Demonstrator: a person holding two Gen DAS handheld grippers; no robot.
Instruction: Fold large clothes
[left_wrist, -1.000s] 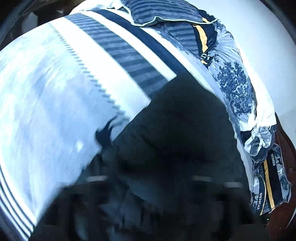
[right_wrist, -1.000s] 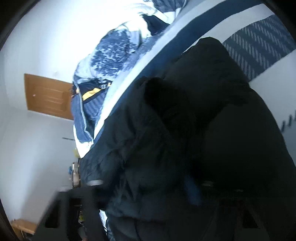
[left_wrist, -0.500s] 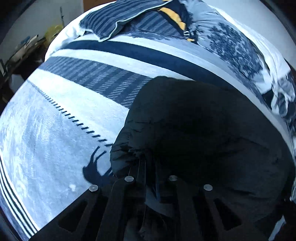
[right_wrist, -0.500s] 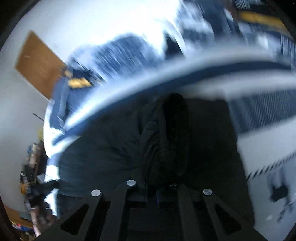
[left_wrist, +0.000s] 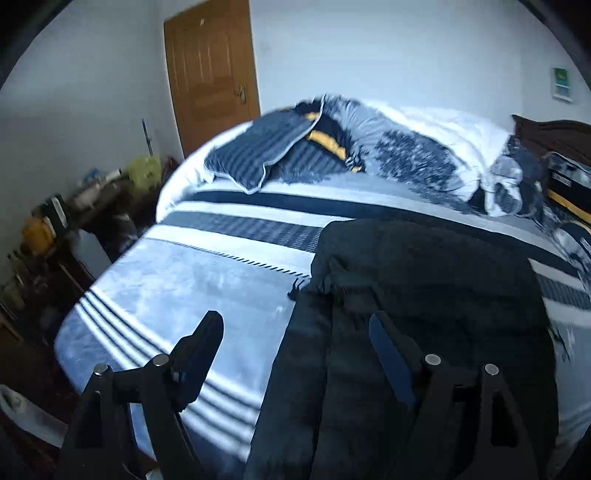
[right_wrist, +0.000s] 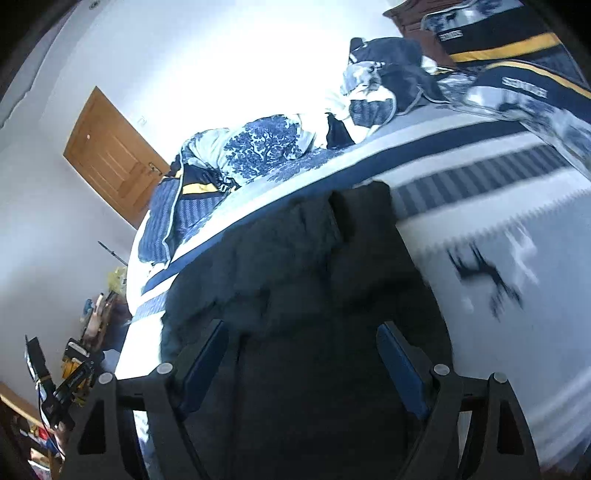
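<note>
The dark jacket lies folded on the bed, ahead of and below both grippers. Left gripper and right gripper have just been opening; both are spread, holding nothing. Remaining folds cannot be judged.

On the bed, the pale striped stretch from 7 to 10 o'clock of the dark coat lies bare, with room to pass. At 12 o'clock a heaped quilt and striped pillow block the far side. Past the bed's 9 o'clock edge stands a cluttered side cabinet. In the right wrist view, bare bedding lies at the coat's 3 o'clock.
</note>
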